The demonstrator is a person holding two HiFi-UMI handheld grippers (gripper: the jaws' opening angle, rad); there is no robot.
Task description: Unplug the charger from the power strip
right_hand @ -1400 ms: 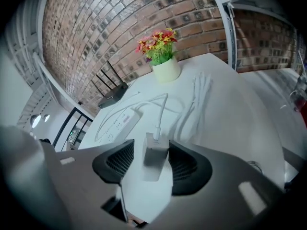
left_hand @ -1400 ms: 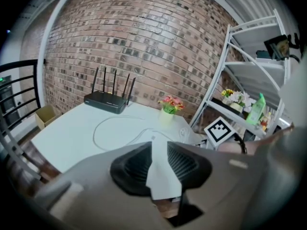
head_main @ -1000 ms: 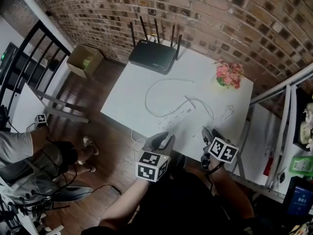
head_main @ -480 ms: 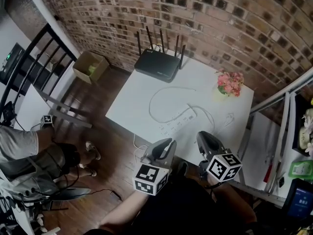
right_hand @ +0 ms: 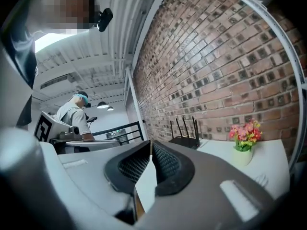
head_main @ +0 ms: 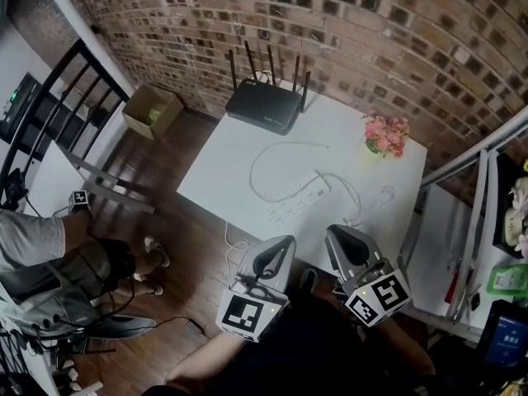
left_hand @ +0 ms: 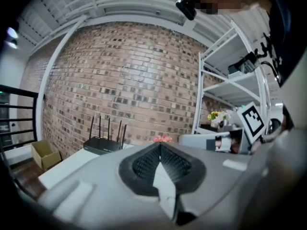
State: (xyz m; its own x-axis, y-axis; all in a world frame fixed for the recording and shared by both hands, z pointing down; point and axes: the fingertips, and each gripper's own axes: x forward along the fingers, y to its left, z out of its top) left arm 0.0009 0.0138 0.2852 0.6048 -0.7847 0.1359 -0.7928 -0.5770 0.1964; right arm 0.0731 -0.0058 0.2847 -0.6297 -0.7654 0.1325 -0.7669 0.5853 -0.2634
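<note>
1. Looking steeply down, the head view cuts off both of the person's arms at its bottom edge, and the body shows only as dark clothing.
2. The long white plastic power strip [head_main: 299, 198] lies near the middle of the white rectangular table [head_main: 223, 163], well ahead of both grippers. Its sockets are too small to show whether a plug sits in any of them.
3. A thin white cable [head_main: 358, 201] curves from the strip towards a small white piece [head_main: 384, 195] near the table's right edge. Whether that piece is the charger cannot be told.
4. The grey left gripper [head_main: 280, 246] and the grey right gripper [head_main: 334, 238] hover at the table's near edge. Both claws have just been closing. Their ribbed black pads [left_hand: 144, 164] now meet at the tips with nothing between them.
5. An open brown cardboard box [head_main: 153, 110] stands on the wooden floor beside the table. It holds something green that is too small to make out.
6. A small pale vase [head_main: 371, 148] at the table's far right corner holds pink flowers [head_main: 386, 130].
7. A flat black router [head_main: 264, 106] with upright antennas sits at the far edge, in front of a rough red brick wall [head_main: 371, 23].
8. A seated person [head_main: 41, 254] at the left is cut off by the frame.
</note>
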